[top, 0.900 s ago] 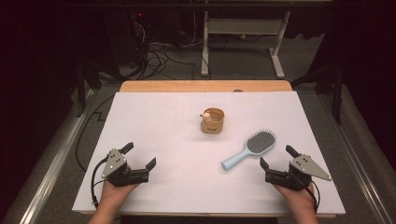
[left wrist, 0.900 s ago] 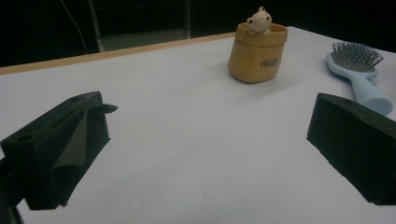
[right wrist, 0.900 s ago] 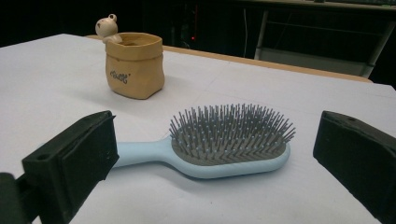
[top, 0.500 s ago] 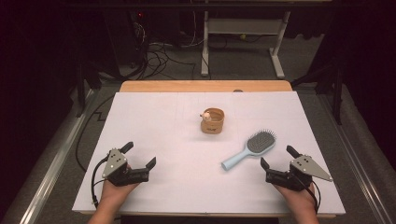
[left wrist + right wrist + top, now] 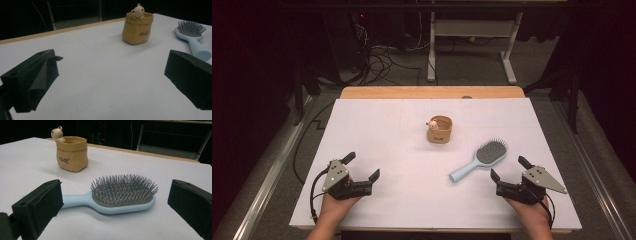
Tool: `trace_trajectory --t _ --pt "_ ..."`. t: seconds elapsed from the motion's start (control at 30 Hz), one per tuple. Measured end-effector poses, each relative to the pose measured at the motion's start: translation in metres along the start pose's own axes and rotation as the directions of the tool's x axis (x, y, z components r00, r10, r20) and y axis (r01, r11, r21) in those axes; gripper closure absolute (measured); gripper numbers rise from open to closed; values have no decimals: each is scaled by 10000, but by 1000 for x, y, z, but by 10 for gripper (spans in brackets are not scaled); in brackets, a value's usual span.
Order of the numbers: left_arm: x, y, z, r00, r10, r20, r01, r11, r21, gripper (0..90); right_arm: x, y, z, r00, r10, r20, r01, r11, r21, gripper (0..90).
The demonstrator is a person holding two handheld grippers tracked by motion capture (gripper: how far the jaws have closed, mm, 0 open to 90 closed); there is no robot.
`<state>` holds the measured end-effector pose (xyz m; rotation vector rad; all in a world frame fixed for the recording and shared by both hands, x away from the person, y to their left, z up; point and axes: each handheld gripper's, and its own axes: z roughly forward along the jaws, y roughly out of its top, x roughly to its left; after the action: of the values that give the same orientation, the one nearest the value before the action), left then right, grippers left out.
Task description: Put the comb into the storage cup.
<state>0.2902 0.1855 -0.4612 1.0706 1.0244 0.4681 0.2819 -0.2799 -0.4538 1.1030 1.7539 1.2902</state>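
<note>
- The table (image 5: 377, 125), covered by a white sheet with a strip of bare wood showing along its far edge, carries everything here; grey floor, cables and the legs of a white frame lie beyond it in the dark.
- The left gripper (image 5: 361, 170) rests near the table's front left corner, held in the person's left hand (image 5: 333, 205). Its two black jaws stand wide apart with nothing between them, and they point toward the middle of the table. In the left gripper view they frame bare white sheet, with the pot and the brush farther off.
- The right gripper (image 5: 510, 168) rests near the front right corner in the person's right hand (image 5: 532, 212), a grey three-cornered plate on top. Its jaws too are spread wide and grip nothing. The brush lies just beyond their tips, not touching them.
- The light blue hairbrush (image 5: 478, 160) lies flat on the sheet, bristles up, right of centre. Its oval head is toward the far right and its handle slants down toward the front centre. In the right gripper view (image 5: 117, 196) it lies crosswise ahead of the open jaws, head to the right, handle running behind the left jaw.
- The small tan sack-shaped pot (image 5: 439, 130) stands upright near the table's middle, apart from the brush and farther back. It bears dark lettering too small to read.
- A tiny cream bear figure (image 5: 432, 124) peers over the pot's rim on its left side.
</note>
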Motion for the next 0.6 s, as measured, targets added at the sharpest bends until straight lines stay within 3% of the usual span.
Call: trace_trajectory --t 0.33,0.6 --pt "0 -2 0 10000 74 59 -74 9999 73 2 1 0 0 10000 -75 -56 75 10000 33 17" --pt "0 -2 0 9999 90 88 -91 9999 87 3 1 1 -1 9999 -79 -145 79 10000 -49 135"
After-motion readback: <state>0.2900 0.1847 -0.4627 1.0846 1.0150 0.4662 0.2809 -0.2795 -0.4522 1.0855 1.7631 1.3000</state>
